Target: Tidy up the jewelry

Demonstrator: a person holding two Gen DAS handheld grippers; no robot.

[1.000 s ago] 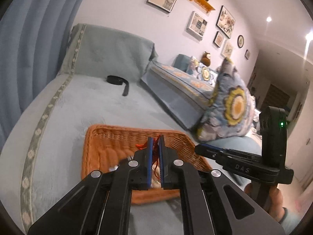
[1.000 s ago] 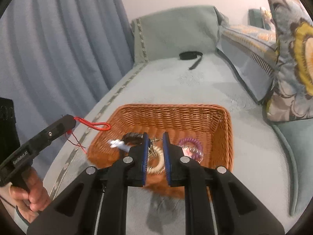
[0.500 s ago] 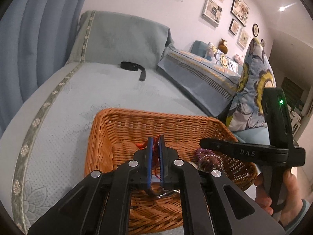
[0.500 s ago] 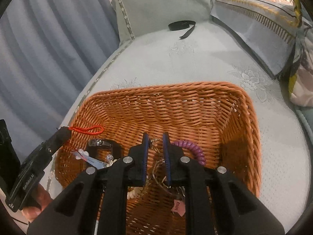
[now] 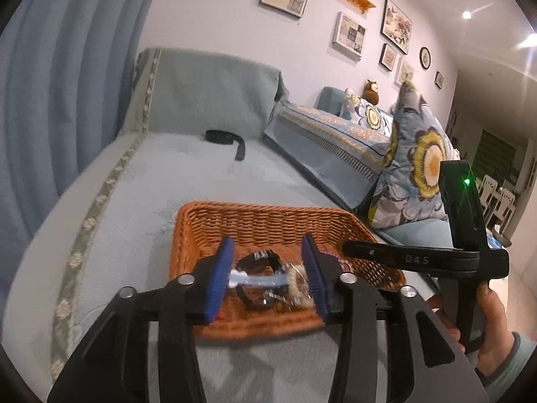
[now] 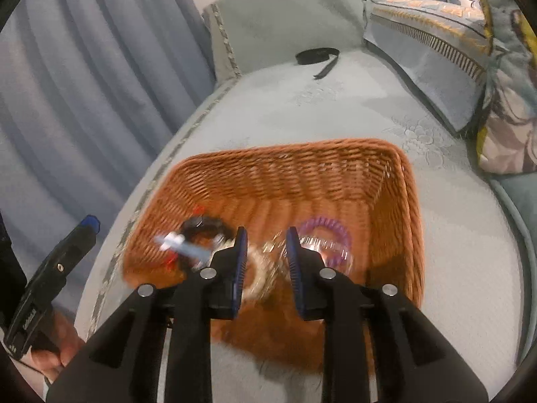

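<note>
Left wrist view: the left tool (image 5: 266,270) hangs over the near end of the wicker basket (image 5: 265,216), its jaws opening with nothing pressed between the pads; framed in the gap, down in the basket, lie a black bracelet (image 5: 260,258), a pale blue clip (image 5: 258,280) and a cream bead ring (image 5: 297,282), all somewhat blurred; the basket sits on the bed (image 5: 151,184). At three o'clock the right tool (image 5: 349,252) reaches in over the rim, its body lettered "DAS", a green light above. To do the drop well, I judge the pads should be fully apart before lifting clear, so that no cord snags.

Right wrist view: the right tool's jaws are opening too, parted a little, nothing clamped; a tangle of chain shows between and beneath the pads, and I cannot tell whether it touches them; a purple coil band (image 6: 330,235) lies at one o'clock of the pads, the black bracelet at ten o'clock. The left tool (image 6: 89,223) enters at eight o'clock; its side lettering is unreadable.
</note>
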